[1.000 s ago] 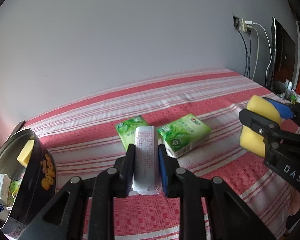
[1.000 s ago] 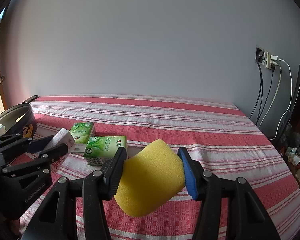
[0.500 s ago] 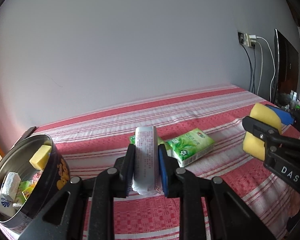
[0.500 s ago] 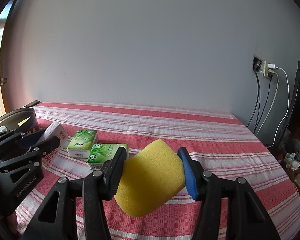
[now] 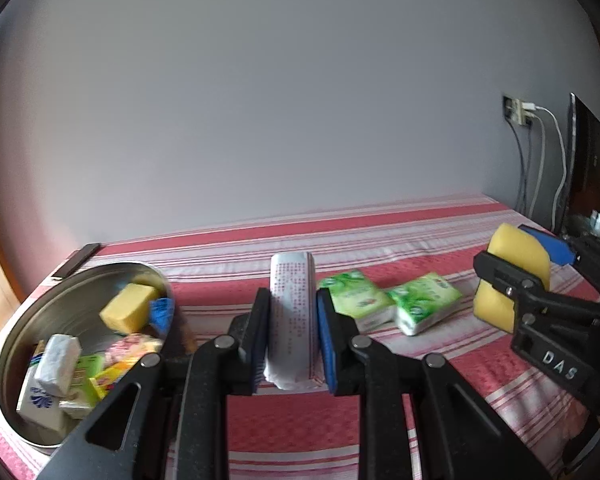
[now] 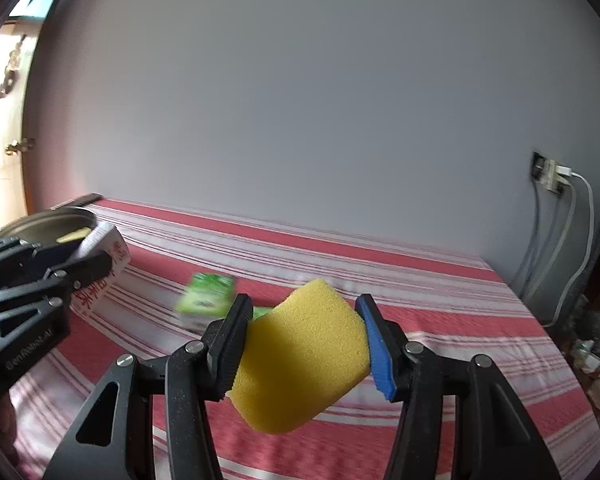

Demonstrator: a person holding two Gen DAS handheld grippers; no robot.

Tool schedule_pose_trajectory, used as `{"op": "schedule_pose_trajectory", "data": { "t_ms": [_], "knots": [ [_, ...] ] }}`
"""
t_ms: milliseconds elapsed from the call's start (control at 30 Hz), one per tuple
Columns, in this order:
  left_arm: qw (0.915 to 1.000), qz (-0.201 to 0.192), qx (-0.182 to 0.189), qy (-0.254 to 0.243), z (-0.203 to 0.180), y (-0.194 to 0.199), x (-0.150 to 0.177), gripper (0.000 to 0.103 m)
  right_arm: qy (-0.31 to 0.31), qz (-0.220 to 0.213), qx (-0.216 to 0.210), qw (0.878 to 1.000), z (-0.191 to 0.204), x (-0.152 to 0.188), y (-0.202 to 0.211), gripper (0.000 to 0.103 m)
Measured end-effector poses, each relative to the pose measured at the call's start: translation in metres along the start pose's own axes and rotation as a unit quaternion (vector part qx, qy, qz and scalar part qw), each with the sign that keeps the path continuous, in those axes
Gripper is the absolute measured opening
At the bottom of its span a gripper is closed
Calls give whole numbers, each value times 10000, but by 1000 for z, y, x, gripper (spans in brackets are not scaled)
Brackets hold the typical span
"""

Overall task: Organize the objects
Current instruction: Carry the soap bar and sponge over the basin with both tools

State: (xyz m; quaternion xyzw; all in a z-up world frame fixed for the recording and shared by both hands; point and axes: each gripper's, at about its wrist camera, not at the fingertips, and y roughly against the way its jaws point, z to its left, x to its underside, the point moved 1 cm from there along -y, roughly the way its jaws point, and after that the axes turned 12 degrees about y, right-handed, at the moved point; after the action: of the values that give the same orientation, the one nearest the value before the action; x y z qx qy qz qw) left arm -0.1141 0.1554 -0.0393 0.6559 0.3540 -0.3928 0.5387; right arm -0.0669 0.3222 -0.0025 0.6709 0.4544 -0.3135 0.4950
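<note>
Metal tin [image 5: 27, 320] at nine o'clock already holds several items; left gripper [image 5: 291, 332] clamps a white pack [image 5: 291, 312], right gripper [image 6: 304, 348] squeezes a yellow sponge [image 6: 300, 360]; two green tissue packs [image 5: 356, 296] remain on the cloth.

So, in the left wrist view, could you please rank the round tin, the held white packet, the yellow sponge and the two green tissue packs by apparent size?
1. round tin
2. white packet, though nearest the camera
3. yellow sponge, partly hidden
4. two green tissue packs, alike
</note>
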Motion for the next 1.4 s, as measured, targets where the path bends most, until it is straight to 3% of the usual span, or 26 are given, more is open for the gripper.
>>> {"op": "schedule_pose_trajectory", "data": {
  "t_ms": [633,933,1400],
  "knots": [
    [9960,-259,-563,643,94,22,-13,21,603,-266,-931,9935,81,-73,-14,56],
    [9904,-348,-1004,883,143,32,-17,21,1004,-404,-1337,9851,136,-109,-22,56],
    [9783,-164,-1607,1300,211,23,-7,21,1383,-226,-1857,9726,212,-130,-53,56]
  ]
}}
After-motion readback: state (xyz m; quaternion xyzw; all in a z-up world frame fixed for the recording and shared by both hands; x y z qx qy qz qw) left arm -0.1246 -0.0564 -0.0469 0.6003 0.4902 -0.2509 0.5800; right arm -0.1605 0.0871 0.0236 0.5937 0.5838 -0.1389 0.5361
